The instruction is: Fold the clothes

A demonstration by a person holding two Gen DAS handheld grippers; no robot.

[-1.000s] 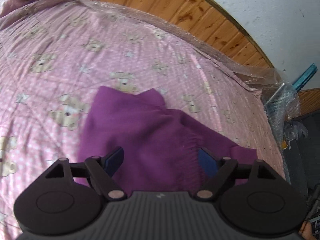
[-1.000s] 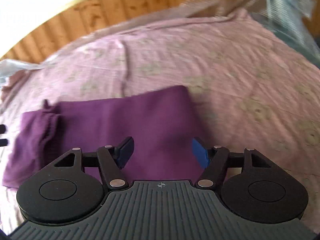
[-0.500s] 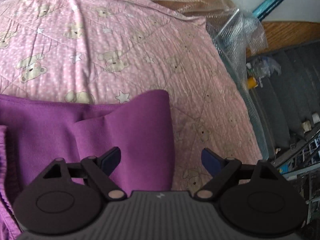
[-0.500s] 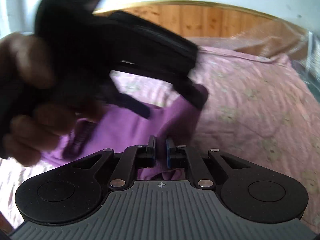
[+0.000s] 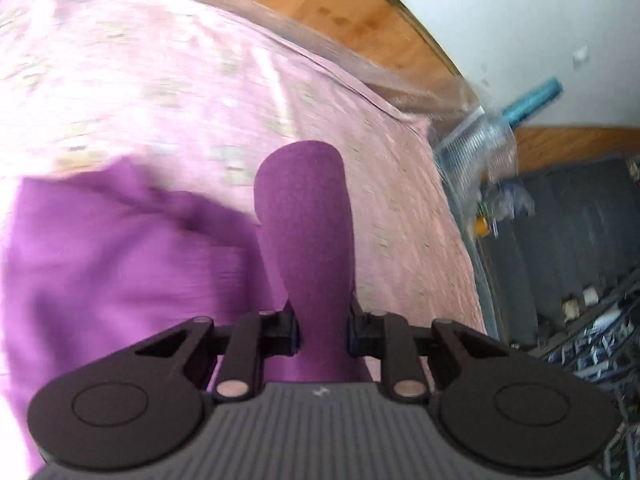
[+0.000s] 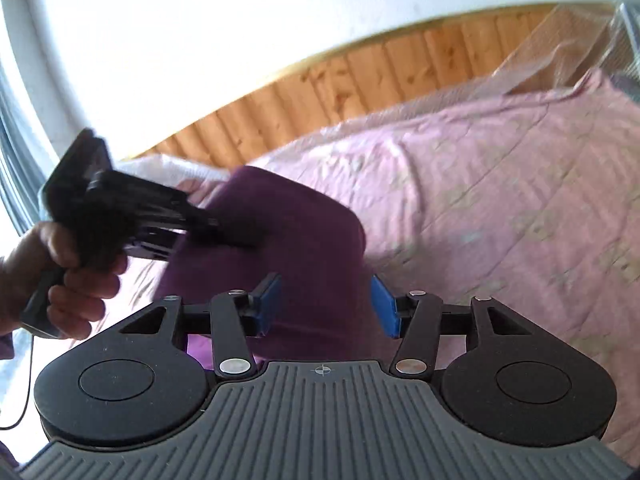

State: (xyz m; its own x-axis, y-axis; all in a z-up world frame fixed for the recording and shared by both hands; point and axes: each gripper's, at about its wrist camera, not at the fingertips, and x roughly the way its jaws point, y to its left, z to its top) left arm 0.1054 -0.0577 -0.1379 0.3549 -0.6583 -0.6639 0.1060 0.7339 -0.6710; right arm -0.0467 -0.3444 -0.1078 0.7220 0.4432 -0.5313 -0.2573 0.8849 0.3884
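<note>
A purple garment (image 5: pixel 120 264) lies on the pink bear-print bedsheet (image 5: pixel 168 92). My left gripper (image 5: pixel 322 330) is shut on a fold of the garment, which stands up as a rounded loop between the fingers. In the right wrist view the same garment (image 6: pixel 312 236) is raised off the sheet (image 6: pixel 500 184), and my right gripper (image 6: pixel 326 306) is open, its blue pads (image 6: pixel 269 300) apart on either side of the cloth. To the left, a hand (image 6: pixel 76 280) holds the blurred left gripper (image 6: pixel 236 236), whose tips are on the garment's upper left edge.
A wooden panel wall (image 6: pixel 360 80) runs behind the bed, with clear plastic wrap (image 5: pixel 472 140) along the bed's edge. Dark steps and clutter (image 5: pixel 580 248) lie past the right side of the bed. A teal rod (image 5: pixel 532 100) leans by the wall.
My left gripper went from open to shut on a fold of the garment and raised it. My right gripper, shut on the cloth half a second ago, has opened.
</note>
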